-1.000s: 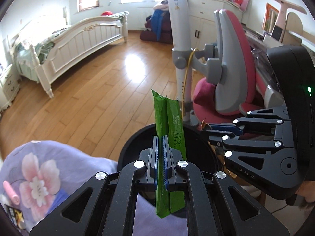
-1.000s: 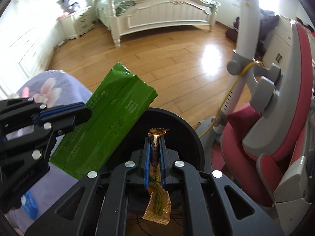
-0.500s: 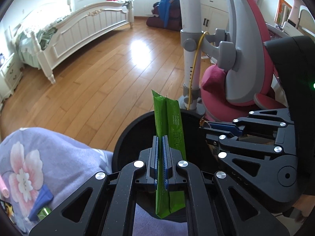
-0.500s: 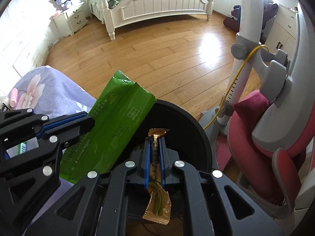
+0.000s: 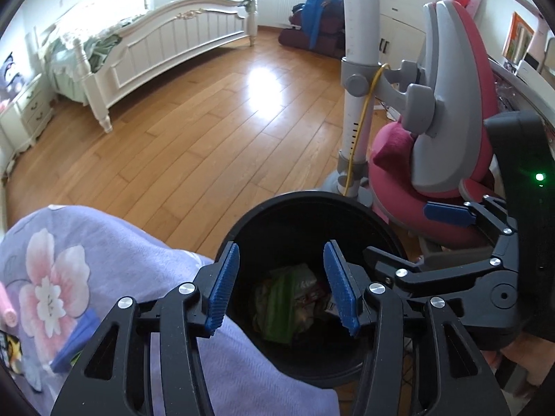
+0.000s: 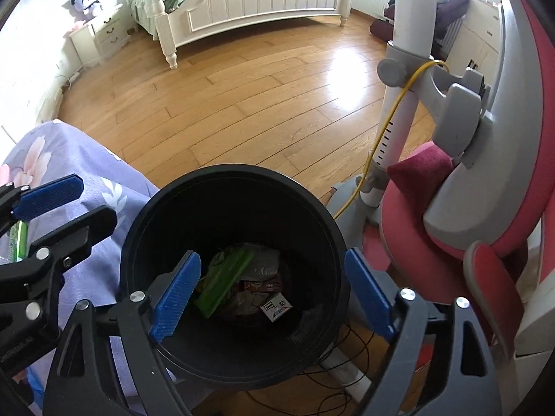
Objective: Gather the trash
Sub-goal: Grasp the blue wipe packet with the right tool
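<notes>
Wood floor [image 5: 194, 138] fills the room, with a white bed [image 5: 166, 45] far back and a pink chair [image 5: 447, 131] close on my right. Right below me stands a black bin [image 6: 138, 228], next to a purple blanket [image 5: 114, 260] with pink flowers on it. I hold both my grippers over the bin, pointing down into it, side by side. My left gripper [image 5: 282, 287] is spread wide and holds nothing; its blue pads [image 5: 222, 289] sit over the near part of the bin's mouth. My right gripper [image 6: 272, 293] is spread wide too and holds nothing, with one pad [image 6: 177, 291] inside the rim and the other at the right edge. Down at the bottom of the bin lies the trash: a green wrapper [image 6: 223, 280] lying slanted on top of other wrappers [image 6: 258, 282], and a small white card [image 6: 275, 306] beside them. A yellow cord [image 6: 381, 131] hangs by a white pole [image 6: 406, 79] behind the bin.
</notes>
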Action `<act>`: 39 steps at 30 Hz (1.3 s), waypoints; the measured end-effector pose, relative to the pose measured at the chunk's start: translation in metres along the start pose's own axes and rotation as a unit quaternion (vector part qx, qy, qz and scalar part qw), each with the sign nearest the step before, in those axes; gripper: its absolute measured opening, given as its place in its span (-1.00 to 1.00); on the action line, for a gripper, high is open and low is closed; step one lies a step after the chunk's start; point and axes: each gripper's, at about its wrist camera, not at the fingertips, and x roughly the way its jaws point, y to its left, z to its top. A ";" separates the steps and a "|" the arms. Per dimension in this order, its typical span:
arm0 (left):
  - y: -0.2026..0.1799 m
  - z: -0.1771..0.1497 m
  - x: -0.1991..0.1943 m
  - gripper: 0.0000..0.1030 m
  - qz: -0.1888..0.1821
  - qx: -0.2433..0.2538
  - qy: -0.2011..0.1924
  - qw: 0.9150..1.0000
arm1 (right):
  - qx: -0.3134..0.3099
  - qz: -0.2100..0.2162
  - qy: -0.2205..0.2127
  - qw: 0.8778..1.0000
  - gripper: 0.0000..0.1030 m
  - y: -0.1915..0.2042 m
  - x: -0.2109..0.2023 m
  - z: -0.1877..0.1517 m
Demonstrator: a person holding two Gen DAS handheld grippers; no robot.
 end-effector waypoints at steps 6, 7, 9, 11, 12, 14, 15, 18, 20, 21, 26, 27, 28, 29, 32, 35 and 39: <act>0.014 -0.007 -0.027 0.00 0.008 -0.009 -0.012 1.000 | -0.005 0.014 -0.008 1.000 0.74 0.013 -0.010 0.001; 0.020 -0.010 -0.036 0.00 0.011 -0.015 -0.015 1.000 | -0.006 0.017 -0.009 1.000 0.74 0.015 -0.013 0.001; 0.032 -0.016 -0.051 0.00 0.019 -0.022 -0.022 0.999 | -0.010 0.024 -0.013 1.000 0.74 0.023 -0.022 0.001; 0.052 -0.028 -0.075 0.00 0.036 -0.032 -0.031 0.998 | -0.017 0.036 -0.017 0.999 0.74 0.033 -0.033 0.000; 0.066 -0.036 -0.088 0.01 0.047 -0.037 -0.037 0.998 | -0.023 0.049 -0.018 0.998 0.75 0.040 -0.040 -0.002; 0.096 -0.055 -0.114 0.15 0.071 -0.052 -0.046 0.995 | -0.046 0.088 -0.017 0.995 0.75 0.057 -0.053 -0.006; 0.110 -0.064 -0.126 0.17 0.080 -0.059 -0.050 0.994 | -0.077 0.121 -0.015 0.990 0.75 0.073 -0.064 -0.011; 0.156 -0.097 -0.160 0.18 0.090 -0.075 -0.045 0.992 | -0.182 0.193 -0.001 0.964 0.75 0.123 -0.088 -0.034; 0.181 -0.122 -0.180 0.18 0.112 -0.082 -0.036 0.990 | -0.239 0.203 0.006 0.950 0.75 0.152 -0.096 -0.049; 0.190 -0.128 -0.186 0.18 0.120 -0.086 -0.034 0.988 | -0.275 0.207 0.015 0.939 0.75 0.171 -0.099 -0.060; 0.211 -0.151 -0.202 0.18 0.102 -0.103 -0.038 0.989 | -0.378 0.222 0.052 0.897 0.74 0.234 -0.097 -0.108; 0.211 -0.150 -0.197 0.18 0.090 -0.099 -0.035 0.990 | -0.386 0.218 0.059 0.895 0.73 0.244 -0.093 -0.115; 0.209 -0.149 -0.193 0.18 0.082 -0.096 -0.030 0.992 | -0.387 0.214 0.065 0.894 0.73 0.249 -0.089 -0.119; 0.206 -0.147 -0.186 0.18 0.073 -0.092 -0.026 0.993 | -0.383 0.215 0.073 0.895 0.64 0.253 -0.084 -0.123; 0.190 -0.139 -0.161 0.18 0.054 -0.069 -0.019 0.996 | -0.375 0.225 0.087 0.895 -0.06 0.257 -0.076 -0.137; 0.177 -0.132 -0.129 0.18 0.045 -0.050 0.006 0.998 | -0.364 0.217 0.075 0.903 -0.16 0.253 -0.077 -0.140; 0.163 -0.124 -0.105 0.18 0.028 -0.042 0.030 0.998 | -0.353 0.205 0.073 0.910 -0.17 0.240 -0.081 -0.137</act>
